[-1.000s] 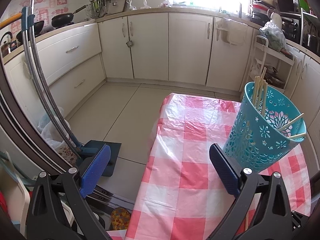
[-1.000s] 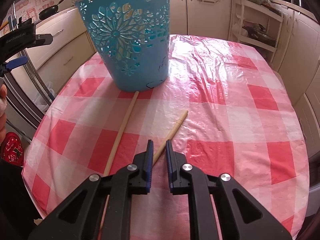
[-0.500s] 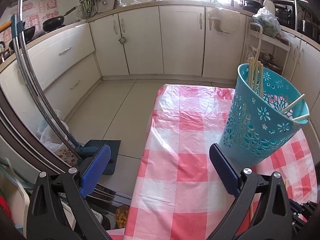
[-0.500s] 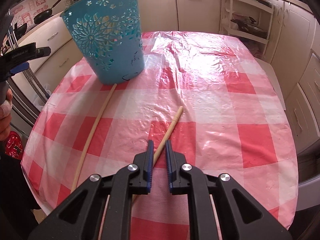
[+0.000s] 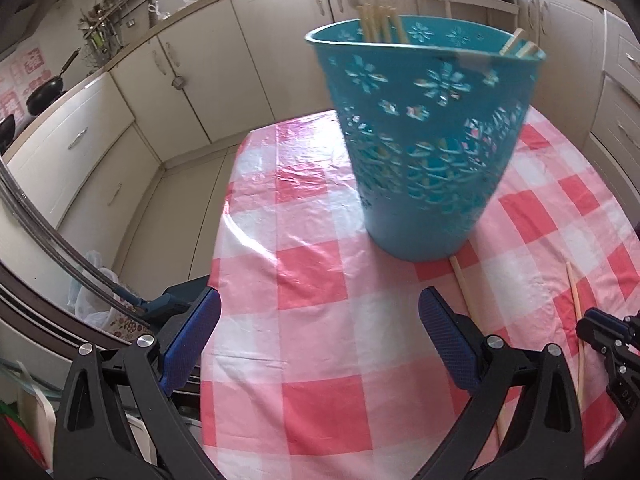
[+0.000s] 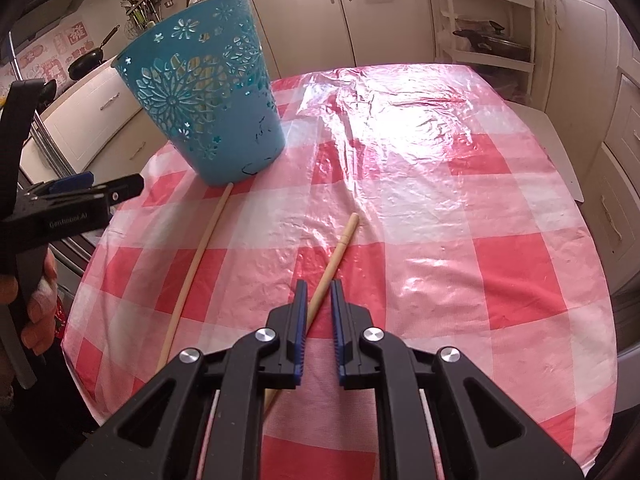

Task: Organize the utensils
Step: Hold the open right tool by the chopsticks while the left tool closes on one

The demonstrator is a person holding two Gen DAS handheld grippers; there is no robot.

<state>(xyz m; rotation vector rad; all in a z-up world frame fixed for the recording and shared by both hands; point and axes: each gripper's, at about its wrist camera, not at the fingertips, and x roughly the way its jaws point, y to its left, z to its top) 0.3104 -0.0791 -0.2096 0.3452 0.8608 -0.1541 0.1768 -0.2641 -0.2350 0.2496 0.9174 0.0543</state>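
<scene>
A teal perforated basket stands on the pink checked tablecloth and holds several wooden chopsticks; it also shows in the right wrist view. Two wooden chopsticks lie on the cloth: a long one running from the basket's foot and a shorter one. My right gripper is slightly open, its blue pads astride the shorter chopstick without squeezing it. My left gripper is wide open and empty, hovering over the table's left part in front of the basket.
The table sits in a kitchen with cream cabinets around it. A shelf rack stands behind the table. A dustpan and bags lie on the floor left of the table edge.
My left gripper has swung right and closer to the basket. My right gripper has pulled back and its jaws have opened slightly around the shorter chopstick.
</scene>
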